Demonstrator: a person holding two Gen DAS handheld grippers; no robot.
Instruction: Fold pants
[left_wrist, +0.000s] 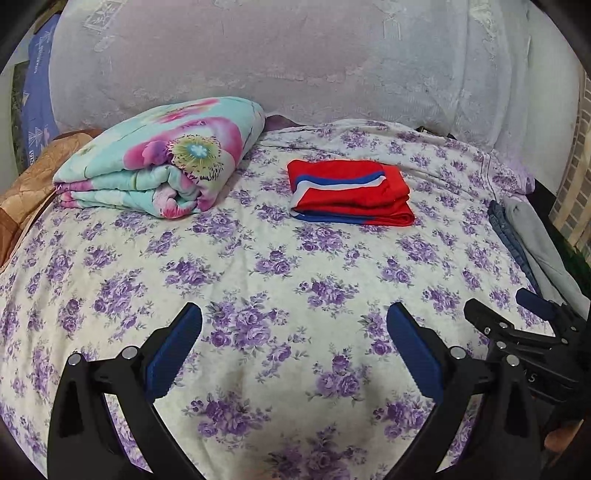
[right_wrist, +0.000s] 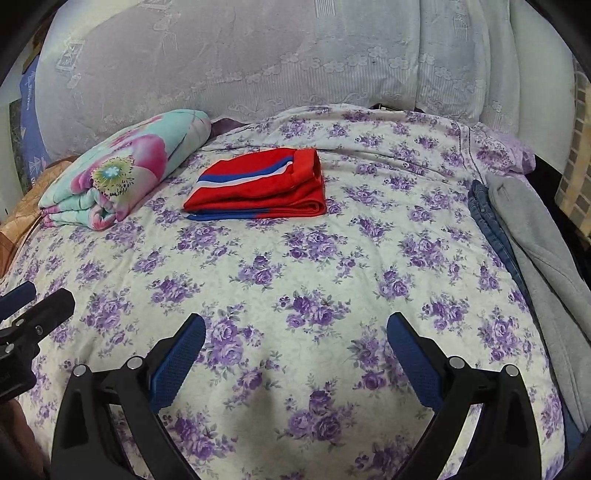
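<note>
Red pants (left_wrist: 351, 192), banded in blue and white, sit folded into a neat rectangle on the far half of the bed, flat on the purple-flowered sheet (left_wrist: 258, 266). Just to their left, apart from them, lies a rolled quilt (left_wrist: 162, 158) in turquoise with big pink blooms. Both grippers hang over the near part of the sheet, well short of the pants. The left gripper (left_wrist: 295, 328) has its blue-padded fingers (left_wrist: 173, 354) spread wide, nothing between them but flowered cloth below. The right gripper (right_wrist: 295, 336) shows the same: fingers (right_wrist: 413, 358) wide apart and empty. From the left wrist view, the right gripper's black frame sits just beside, at the right edge. Along the bed's right side lie a strip of blue denim (right_wrist: 491, 225) and a grey garment (right_wrist: 535, 258), side by side and touching. Pale lace cloth (right_wrist: 258, 66) hangs behind the bed.
</note>
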